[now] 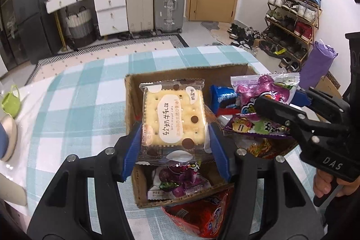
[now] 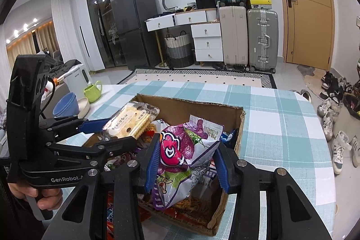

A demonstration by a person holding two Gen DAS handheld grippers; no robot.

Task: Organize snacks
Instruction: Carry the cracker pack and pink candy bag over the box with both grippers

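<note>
My left gripper [image 1: 175, 150] is shut on a clear-wrapped cracker pack [image 1: 174, 119] and holds it above the cardboard box [image 1: 132, 91]. It also shows in the right wrist view [image 2: 129, 122]. My right gripper [image 2: 185, 161] is shut on a purple snack bag [image 2: 180, 156] over the same box [image 2: 193, 108], and the bag shows in the left wrist view [image 1: 265, 91]. The box holds several snack packets, among them a purple-and-white one [image 1: 177, 181]. A red bag [image 1: 202, 217] lies by the box's near edge.
The box stands on a table with a teal and white checked cloth [image 2: 281, 109]. A green mug [image 2: 92, 90], blue bowls [image 2: 66, 104] and a cream bowl [image 2: 83, 106] stand at the left. Suitcases, drawers and a shoe rack [image 1: 292, 21] stand beyond the table.
</note>
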